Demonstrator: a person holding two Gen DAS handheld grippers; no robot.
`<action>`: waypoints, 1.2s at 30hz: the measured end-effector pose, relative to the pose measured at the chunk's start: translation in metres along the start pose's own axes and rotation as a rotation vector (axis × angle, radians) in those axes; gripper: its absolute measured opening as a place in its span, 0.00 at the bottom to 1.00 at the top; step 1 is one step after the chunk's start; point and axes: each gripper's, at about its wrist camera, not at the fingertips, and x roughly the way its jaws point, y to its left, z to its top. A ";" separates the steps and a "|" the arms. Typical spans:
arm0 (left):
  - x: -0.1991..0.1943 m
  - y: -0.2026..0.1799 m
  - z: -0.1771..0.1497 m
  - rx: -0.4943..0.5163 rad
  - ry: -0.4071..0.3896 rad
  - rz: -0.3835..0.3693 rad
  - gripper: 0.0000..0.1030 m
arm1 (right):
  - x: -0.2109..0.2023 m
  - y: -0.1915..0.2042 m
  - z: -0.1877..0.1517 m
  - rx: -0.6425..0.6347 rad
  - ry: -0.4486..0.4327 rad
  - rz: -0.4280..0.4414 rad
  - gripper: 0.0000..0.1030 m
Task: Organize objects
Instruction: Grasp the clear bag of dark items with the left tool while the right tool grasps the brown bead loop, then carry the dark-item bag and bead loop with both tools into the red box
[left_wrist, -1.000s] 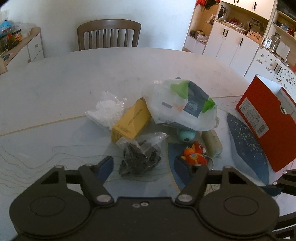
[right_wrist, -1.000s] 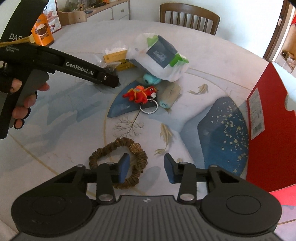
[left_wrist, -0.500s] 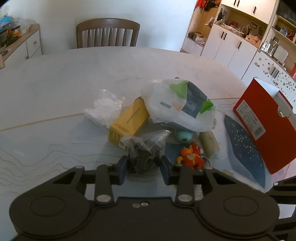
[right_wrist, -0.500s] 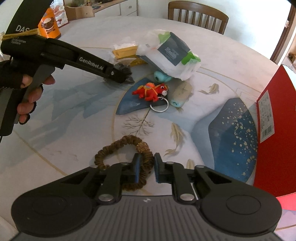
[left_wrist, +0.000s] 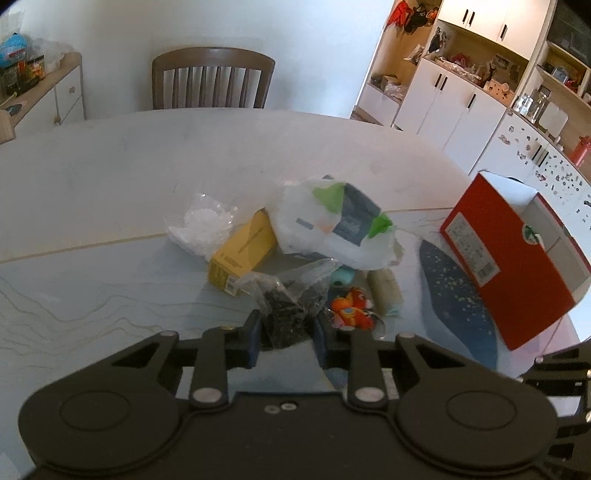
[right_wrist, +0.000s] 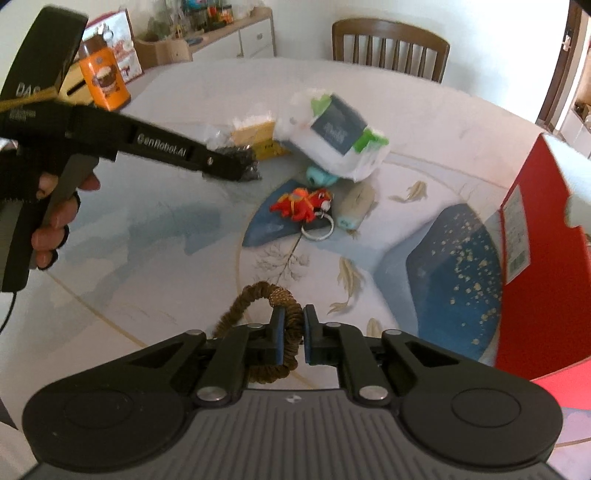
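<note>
My left gripper (left_wrist: 286, 338) is shut on a clear bag of dark bits (left_wrist: 286, 304), lifted off the table; the right wrist view shows that bag (right_wrist: 245, 164) at its tip. My right gripper (right_wrist: 294, 338) is shut on a brown scrunchie (right_wrist: 258, 301), raised above the table. On the table lie a yellow box (left_wrist: 243, 251), a bag of white pieces (left_wrist: 203, 225), a white plastic bag with a dark packet (left_wrist: 338, 229), a teal item (right_wrist: 321, 176), an orange toy with a key ring (right_wrist: 303, 205) and a beige roll (right_wrist: 356, 205).
An open red box (left_wrist: 506, 258) stands at the table's right edge, also seen as the red box (right_wrist: 539, 258). A wooden chair (left_wrist: 210, 81) sits behind the round table (left_wrist: 110, 166). An orange canister (right_wrist: 105, 79) stands at the far left. A hand (right_wrist: 55, 221) holds the left tool.
The left gripper closed on the dark bag and lifted it. The right gripper closed on the scrunchie and raised it off the table.
</note>
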 end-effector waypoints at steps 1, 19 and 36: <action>-0.003 -0.002 0.001 -0.002 -0.003 -0.006 0.26 | -0.004 -0.002 0.001 0.006 -0.007 0.001 0.09; -0.057 -0.089 0.021 0.039 -0.042 -0.108 0.26 | -0.102 -0.065 0.005 0.129 -0.165 -0.014 0.09; -0.057 -0.188 0.040 0.116 -0.044 -0.152 0.26 | -0.164 -0.159 -0.002 0.225 -0.284 -0.097 0.09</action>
